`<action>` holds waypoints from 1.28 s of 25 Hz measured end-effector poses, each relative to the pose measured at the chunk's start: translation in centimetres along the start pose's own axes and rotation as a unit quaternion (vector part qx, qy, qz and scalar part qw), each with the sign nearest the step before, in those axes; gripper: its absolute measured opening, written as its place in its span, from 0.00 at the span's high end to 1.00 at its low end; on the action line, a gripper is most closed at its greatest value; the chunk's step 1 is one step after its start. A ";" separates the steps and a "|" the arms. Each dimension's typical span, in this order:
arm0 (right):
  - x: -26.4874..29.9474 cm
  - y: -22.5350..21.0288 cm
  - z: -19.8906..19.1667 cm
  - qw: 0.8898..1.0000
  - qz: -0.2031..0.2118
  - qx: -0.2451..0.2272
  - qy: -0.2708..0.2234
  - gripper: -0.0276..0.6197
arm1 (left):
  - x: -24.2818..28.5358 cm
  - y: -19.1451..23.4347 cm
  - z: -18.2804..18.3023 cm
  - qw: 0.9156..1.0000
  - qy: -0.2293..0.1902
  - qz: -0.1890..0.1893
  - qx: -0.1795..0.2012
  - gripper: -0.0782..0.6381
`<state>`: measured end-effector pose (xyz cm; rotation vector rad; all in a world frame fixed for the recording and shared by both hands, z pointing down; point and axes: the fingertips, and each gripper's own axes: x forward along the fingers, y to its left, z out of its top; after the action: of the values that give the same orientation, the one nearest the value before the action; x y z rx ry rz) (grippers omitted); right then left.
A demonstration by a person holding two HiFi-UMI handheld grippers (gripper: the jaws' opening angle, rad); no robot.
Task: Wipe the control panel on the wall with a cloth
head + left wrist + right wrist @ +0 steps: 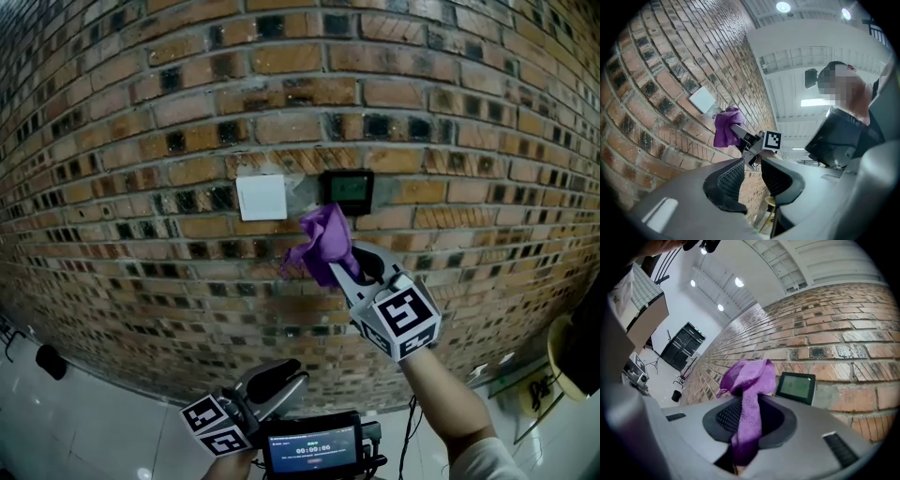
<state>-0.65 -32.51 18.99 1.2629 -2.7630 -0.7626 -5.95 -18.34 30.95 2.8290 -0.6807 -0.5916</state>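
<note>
White switch plate (262,198) (on brick wall (141,112))

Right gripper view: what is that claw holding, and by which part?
The right claw pinches the purple cloth mid-length; its bunched end sticks out ahead.

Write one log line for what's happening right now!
right claw: shut on purple cloth | cloth: by control panel, contact unclear | left claw: open, empty, held low

- A brick wall (141,141) in orange, brown and black bricks fills the view ahead.
- A white square plate (262,198) is set into the wall.
- A pale, glossy floor (56,422) lies below.
- Round ceiling lights (739,282) shine overhead.
- Far off stands what may be a dark double door (683,352).
</note>
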 end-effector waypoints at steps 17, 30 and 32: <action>5.8 -4.3 3.0 0.999 -0.023 0.030 -0.028 0.83 | 0.0 0.0 0.4 1.000 -0.004 0.002 0.004 0.75; 5.2 -7.8 2.2 0.998 -0.054 0.036 -0.014 0.82 | -0.1 -0.4 0.2 1.000 -0.004 0.004 0.004 0.75; 4.7 -8.2 2.2 0.998 -0.059 0.032 -0.013 0.82 | 0.0 -0.6 0.1 1.000 -0.003 0.002 0.003 0.75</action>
<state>1.52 -39.48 12.68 1.4507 -2.7752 -0.7062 -5.74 -17.86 30.72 2.8326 -0.6893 -0.5993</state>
